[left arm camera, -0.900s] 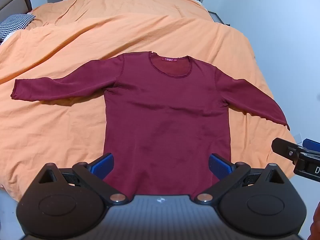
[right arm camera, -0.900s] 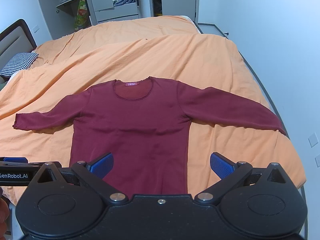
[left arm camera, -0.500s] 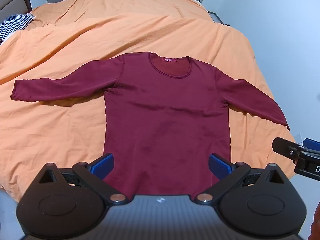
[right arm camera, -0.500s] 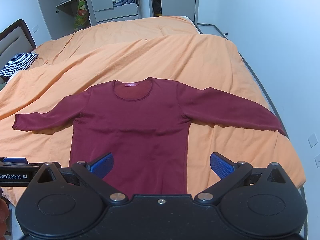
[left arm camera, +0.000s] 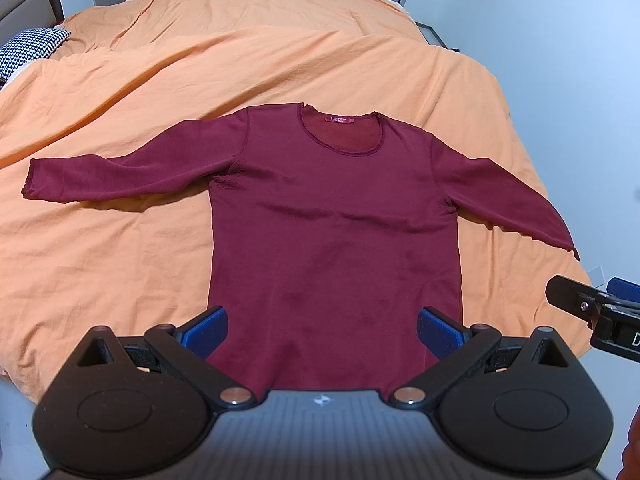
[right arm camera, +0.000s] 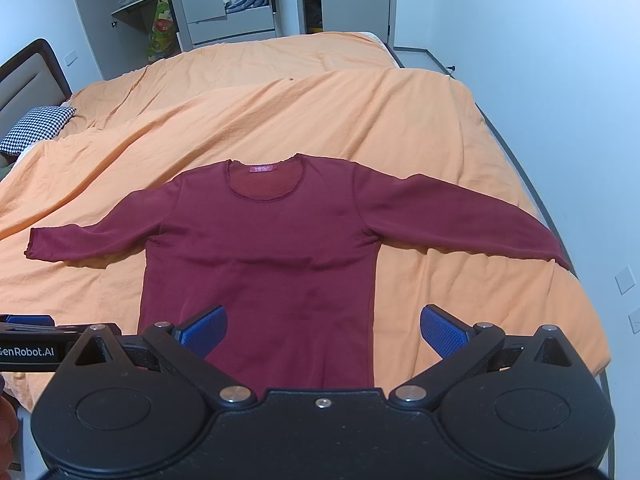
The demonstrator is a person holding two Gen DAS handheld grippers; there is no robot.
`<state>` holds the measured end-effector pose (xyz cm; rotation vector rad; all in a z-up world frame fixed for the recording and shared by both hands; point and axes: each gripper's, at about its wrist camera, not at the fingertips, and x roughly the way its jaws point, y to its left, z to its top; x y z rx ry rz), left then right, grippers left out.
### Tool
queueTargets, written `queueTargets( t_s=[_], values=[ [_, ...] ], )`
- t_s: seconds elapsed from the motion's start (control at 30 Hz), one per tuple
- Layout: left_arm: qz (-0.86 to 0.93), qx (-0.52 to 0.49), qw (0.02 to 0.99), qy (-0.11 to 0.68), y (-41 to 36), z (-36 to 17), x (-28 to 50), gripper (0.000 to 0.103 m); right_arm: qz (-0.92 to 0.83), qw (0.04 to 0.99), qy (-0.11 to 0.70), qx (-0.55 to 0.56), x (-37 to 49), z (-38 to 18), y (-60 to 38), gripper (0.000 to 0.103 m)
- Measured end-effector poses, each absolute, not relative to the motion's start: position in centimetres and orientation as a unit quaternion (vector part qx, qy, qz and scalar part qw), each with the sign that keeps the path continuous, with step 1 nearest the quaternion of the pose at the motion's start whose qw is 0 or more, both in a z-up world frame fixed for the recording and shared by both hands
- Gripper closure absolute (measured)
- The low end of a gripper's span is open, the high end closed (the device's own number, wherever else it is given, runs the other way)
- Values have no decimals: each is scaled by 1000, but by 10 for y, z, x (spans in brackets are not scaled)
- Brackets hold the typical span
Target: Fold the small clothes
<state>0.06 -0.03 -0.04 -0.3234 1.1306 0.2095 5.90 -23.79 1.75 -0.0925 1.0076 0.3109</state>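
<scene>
A dark red long-sleeved shirt [left arm camera: 332, 216] [right arm camera: 264, 256] lies flat and face up on the orange bed cover, both sleeves spread out to the sides and the neckline at the far end. My left gripper [left arm camera: 322, 334] hovers open above the shirt's hem, holding nothing. My right gripper [right arm camera: 322, 332] is also open and empty, over the hem's right part. The right gripper's tip shows at the right edge of the left wrist view, and the left gripper's tip at the left edge of the right wrist view.
The orange bed cover [right arm camera: 360, 112] spreads wide around the shirt. A black-and-white checked pillow [right arm camera: 36, 128] lies at the far left by the headboard. An open wardrobe [right arm camera: 232, 0] stands beyond the bed. A white wall runs along the bed's right side.
</scene>
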Motion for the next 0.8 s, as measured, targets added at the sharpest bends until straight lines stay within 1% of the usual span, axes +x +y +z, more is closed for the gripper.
queueTargets(
  t_s=[0.8],
  values=[
    [72,-144,837,523,15,3,3,1,114,874,471,-46,54,23,-227,1]
  ],
)
